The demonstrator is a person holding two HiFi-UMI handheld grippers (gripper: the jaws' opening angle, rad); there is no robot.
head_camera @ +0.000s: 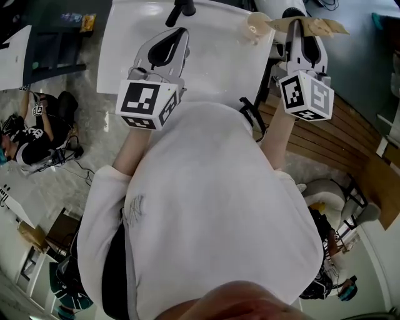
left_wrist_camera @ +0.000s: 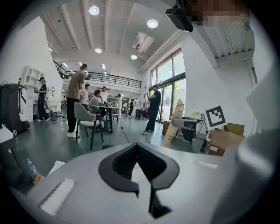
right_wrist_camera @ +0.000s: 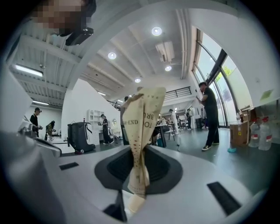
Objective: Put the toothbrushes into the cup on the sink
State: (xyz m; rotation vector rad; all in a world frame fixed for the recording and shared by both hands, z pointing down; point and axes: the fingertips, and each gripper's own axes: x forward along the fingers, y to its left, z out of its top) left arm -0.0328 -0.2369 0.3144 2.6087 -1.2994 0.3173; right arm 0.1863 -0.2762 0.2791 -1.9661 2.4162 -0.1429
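From the head view I look down over a white shirt at a white sink top (head_camera: 206, 62). A pale cup (head_camera: 257, 24) stands at its far right corner. My right gripper (head_camera: 304, 31) hovers just right of the cup, shut on a toothbrush in a brown paper wrapper (head_camera: 315, 25). In the right gripper view the printed wrapper (right_wrist_camera: 142, 127) rises upright from between the jaws of the right gripper (right_wrist_camera: 138, 186). My left gripper (head_camera: 167, 45) hangs over the sink's middle. In its own view the left gripper (left_wrist_camera: 143, 186) shows a narrow gap with nothing inside.
A black fitting (head_camera: 180, 7) sits at the sink's far edge. Wooden slats (head_camera: 325, 137) run along the right of the sink. Bags and gear (head_camera: 37, 131) lie on the floor at left. People and a table with chairs (left_wrist_camera: 94, 116) fill the room beyond.
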